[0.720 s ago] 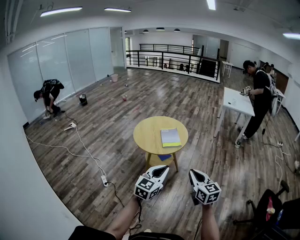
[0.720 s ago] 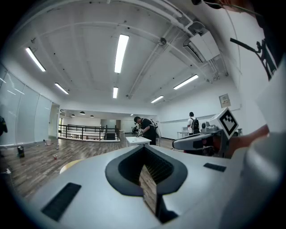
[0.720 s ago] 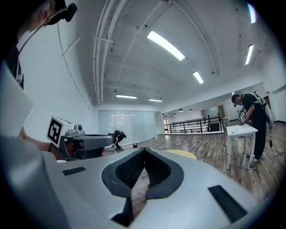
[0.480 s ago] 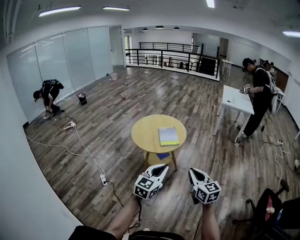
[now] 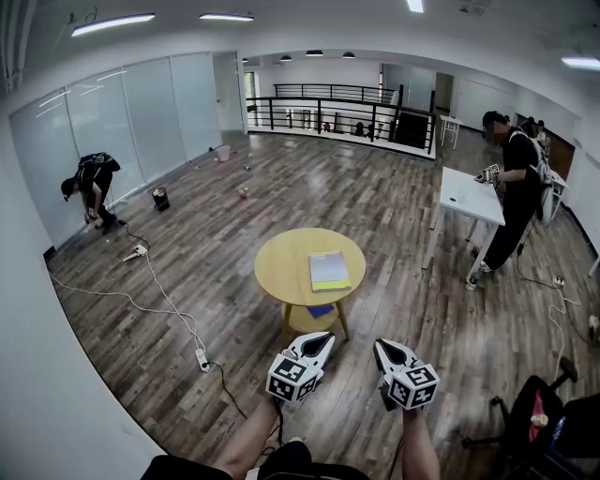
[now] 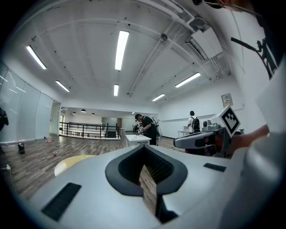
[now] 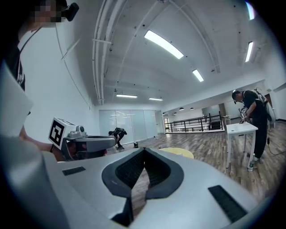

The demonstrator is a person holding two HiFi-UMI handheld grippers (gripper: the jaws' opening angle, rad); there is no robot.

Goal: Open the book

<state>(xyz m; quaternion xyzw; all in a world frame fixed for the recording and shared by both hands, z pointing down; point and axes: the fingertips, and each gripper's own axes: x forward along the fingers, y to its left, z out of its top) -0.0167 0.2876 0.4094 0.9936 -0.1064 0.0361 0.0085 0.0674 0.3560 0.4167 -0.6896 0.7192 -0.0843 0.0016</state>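
Book point(image 5: 329, 270), closed, flat on round yellow table point(image 5: 281, 272)
Left gripper point(image 5: 322, 337) and right gripper point(image 5: 382, 346): jaws together, nothing between them, both held well short of the table

Open-plan office or lab hall, sparsely furnished.
A wide wood-plank floor point(image 5: 375, 206) runs under a white ceiling with long strip lights point(image 5: 114, 22) and exposed pipes point(image 7: 100, 53). Frosted glass panels point(image 5: 112, 112) line the left wall, and a black railing point(image 5: 328, 103) closes off the far end. The furniture is light and scattered: a white desk point(image 5: 469, 197) where a standing person point(image 5: 511, 187) works, a low round table point(image 5: 281, 272) mid-floor, and a black swivel chair point(image 5: 525, 422) at the lower right. A white cable point(image 5: 141, 300) trails across the boards to a power strip point(image 5: 200, 358). A second person point(image 5: 89, 187) bends over by the glass panels.
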